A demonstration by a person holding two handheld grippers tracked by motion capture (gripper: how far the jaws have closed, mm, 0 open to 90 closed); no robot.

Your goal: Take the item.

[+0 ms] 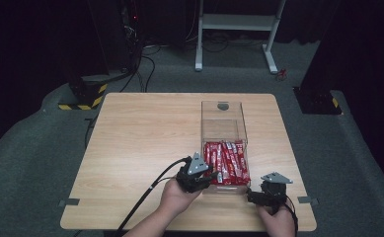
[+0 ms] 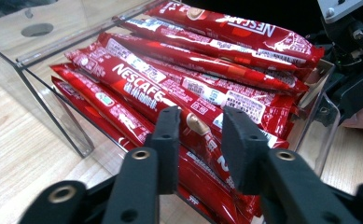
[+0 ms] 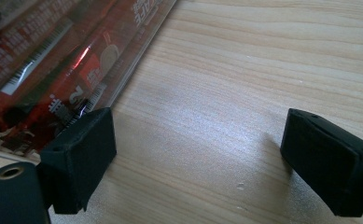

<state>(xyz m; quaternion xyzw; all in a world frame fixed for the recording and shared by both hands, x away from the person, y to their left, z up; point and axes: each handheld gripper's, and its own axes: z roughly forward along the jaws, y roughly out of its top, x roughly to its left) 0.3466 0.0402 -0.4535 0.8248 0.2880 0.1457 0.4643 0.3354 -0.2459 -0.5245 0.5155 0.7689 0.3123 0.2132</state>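
Many Nescafé coffee sticks (image 2: 188, 88) in clear acrylic box (image 1: 223, 129): light, slick, crinkly; pinch mid-length | left gripper (image 2: 198, 135) nearly closed around top stick, contact unclear | right gripper (image 3: 195, 154) open, beside box on tabletop (image 3: 244, 70)

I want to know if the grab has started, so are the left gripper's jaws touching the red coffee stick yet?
Cannot tell. In the left gripper view the left gripper straddles a red coffee stick, but no contact or gap shows plainly.

place: lab / recording studio
cues: black curtains (image 1: 26, 39), grey carpet (image 1: 31, 148), hazard-striped stand base (image 1: 83, 96), floor cables (image 1: 145, 69), lone wooden counter (image 1: 145, 133)
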